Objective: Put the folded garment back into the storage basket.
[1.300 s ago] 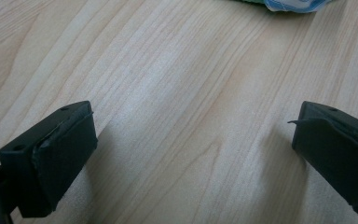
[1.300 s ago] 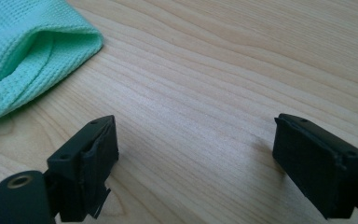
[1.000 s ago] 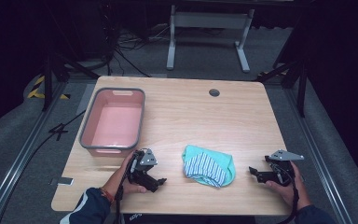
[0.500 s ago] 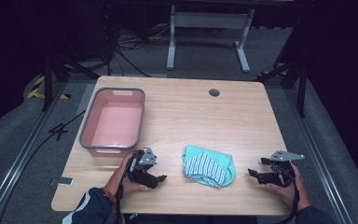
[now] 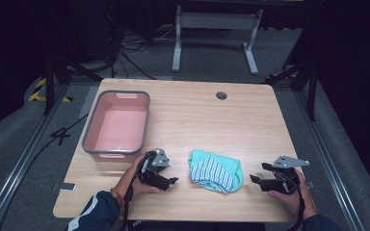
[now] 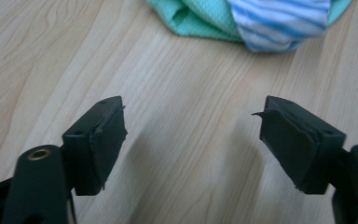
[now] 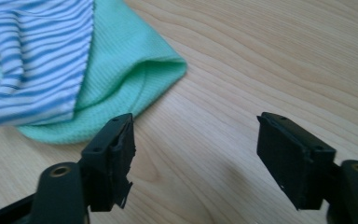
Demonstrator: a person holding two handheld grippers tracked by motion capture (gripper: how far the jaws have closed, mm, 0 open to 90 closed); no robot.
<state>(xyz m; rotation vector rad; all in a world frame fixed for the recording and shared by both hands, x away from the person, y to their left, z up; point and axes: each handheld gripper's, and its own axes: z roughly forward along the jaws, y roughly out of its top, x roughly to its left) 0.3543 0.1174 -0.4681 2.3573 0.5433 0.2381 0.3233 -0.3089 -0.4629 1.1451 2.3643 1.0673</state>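
— Where's the cloth?
— I see the green and striped cloth [image 5: 216, 170] bunched on the desk [image 5: 207, 120], between my tools, touching neither.
— Tool states?
— My left tool [image 5: 169, 179] and right tool [image 5: 257, 173] both gape wide, empty. Pink tub [image 5: 117, 126] sits behind the left.

Cloth [image 5: 215, 170] between both grippers, basin [image 5: 117, 124] behind-left on table [image 5: 212, 120]

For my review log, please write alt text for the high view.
A person's two hands hold open grippers either side of a bundled green and blue-striped cloth on a wooden table: left gripper, right gripper. An empty pink tub sits at the left.
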